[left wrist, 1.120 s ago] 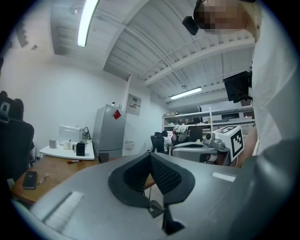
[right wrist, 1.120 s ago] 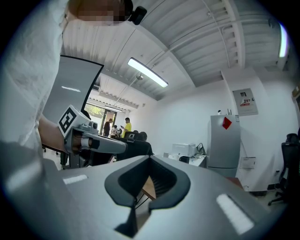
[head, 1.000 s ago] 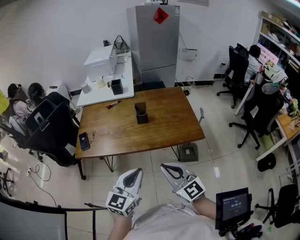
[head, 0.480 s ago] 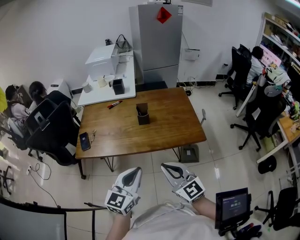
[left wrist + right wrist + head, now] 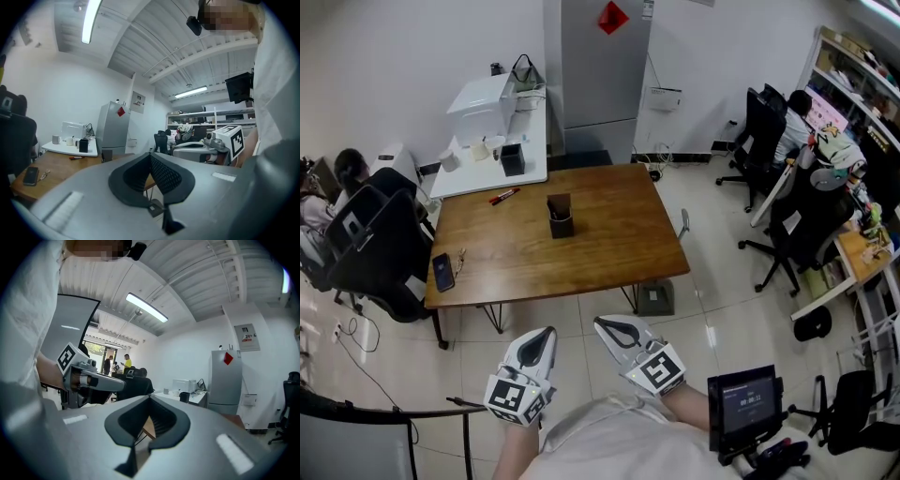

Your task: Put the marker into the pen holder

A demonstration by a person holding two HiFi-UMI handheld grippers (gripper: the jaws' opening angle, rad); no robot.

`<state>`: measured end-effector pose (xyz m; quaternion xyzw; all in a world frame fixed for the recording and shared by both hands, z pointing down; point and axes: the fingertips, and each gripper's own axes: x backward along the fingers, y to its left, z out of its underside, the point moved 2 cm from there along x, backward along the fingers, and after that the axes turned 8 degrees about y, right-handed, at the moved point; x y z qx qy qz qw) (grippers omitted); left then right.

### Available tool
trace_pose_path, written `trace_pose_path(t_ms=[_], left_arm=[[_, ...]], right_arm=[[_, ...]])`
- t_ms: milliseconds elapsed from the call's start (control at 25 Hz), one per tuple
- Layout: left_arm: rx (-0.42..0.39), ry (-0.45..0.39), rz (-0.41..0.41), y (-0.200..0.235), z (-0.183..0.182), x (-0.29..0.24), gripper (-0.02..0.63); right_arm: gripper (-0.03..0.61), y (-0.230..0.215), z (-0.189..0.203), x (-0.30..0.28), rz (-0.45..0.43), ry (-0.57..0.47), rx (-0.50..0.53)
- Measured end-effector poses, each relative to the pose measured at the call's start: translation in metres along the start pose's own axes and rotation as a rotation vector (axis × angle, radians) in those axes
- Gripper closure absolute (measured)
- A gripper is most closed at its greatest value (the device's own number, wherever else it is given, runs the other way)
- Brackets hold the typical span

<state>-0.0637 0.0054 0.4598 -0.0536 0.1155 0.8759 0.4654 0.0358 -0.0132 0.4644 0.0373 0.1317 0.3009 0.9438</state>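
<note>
- The left gripper (image 5: 543, 336) and the right gripper (image 5: 607, 325) are held close in front of the person. They sit side by side but apart, over the pale tiled floor (image 5: 722, 309) short of the table, and both point towards it.
- In the left gripper view the left gripper (image 5: 150, 155) has its jaws clenched tight on each other, with nothing between them.
- In the right gripper view the right gripper (image 5: 150, 397) is clenched the same way and is empty.
- A small black screen on a stand (image 5: 747, 401) sits just beside the person's right forearm.
- A brown wooden table on thin black legs (image 5: 614, 248) stands ahead. A black phone (image 5: 442, 272) lies flat by its left edge, near the near left corner.
- A black office chair (image 5: 370, 239) stands against the table's left edge.
- The dark square pen holder (image 5: 560, 217) stands upright around the middle of the table, a little towards the far edge.
- The red marker (image 5: 502, 196) lies flat near the table's far left corner. It is well apart from the pen holder and outside it.
- Beyond the far edge, a white side table (image 5: 478, 180) carries a white box-shaped appliance (image 5: 483, 96) and a small black box (image 5: 512, 159).
- A tall grey refrigerator (image 5: 602, 75) stands against the wall.
</note>
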Motion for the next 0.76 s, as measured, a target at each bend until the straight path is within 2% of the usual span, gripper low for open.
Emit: trace_pose_path(t_ms=[560,760], left_arm=[[-0.031,0.016,0.01,0.001,0.0,-0.014,0.598],[-0.058,0.045,0.016,-0.008,0.011,-0.018,0.598]], right_arm=[[0.577,-0.014,-0.002,-0.01,-0.003,-0.026,-0.006],[0.577,-0.012,0.006,-0.001,-0.004,-0.001,-0.025]])
